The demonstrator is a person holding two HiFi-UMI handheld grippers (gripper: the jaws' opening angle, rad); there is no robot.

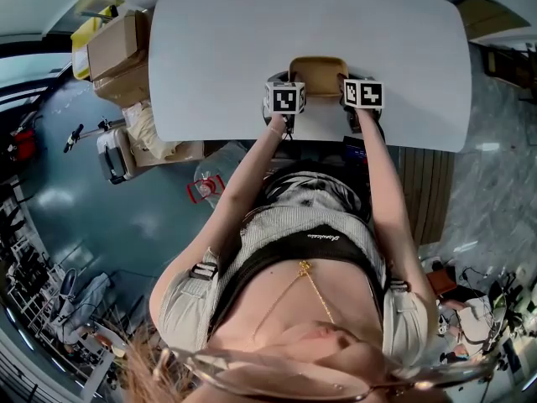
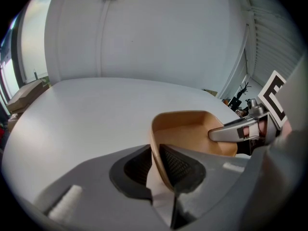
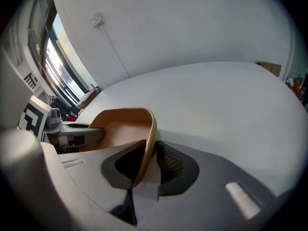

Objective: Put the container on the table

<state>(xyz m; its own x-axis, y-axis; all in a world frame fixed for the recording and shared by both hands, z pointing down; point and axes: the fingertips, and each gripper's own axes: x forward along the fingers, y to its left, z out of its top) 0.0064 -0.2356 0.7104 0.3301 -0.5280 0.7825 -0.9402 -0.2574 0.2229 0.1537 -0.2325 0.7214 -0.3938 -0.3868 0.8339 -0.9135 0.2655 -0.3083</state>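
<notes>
Your left gripper [image 1: 294, 77] and right gripper [image 1: 345, 79] both have hold of the tan container [image 1: 319, 72], one on each side of it, over the near edge of the white worktop [image 1: 252, 32]. In the left gripper view your left gripper [image 2: 156, 165] has its jaws closed onto the container's [image 2: 185, 134] thin left wall, one dark pad inside the rim and one outside, and the right gripper [image 2: 240, 131] shows at the far rim. The right gripper view mirrors this: your right gripper [image 3: 147, 165] is pinched on the right wall of the container [image 3: 120, 129], with the left gripper [image 3: 72, 136] across from it. The container sits upright and open side up, and looks empty. You cannot tell whether its base touches the worktop [image 3: 231, 105].
</notes>
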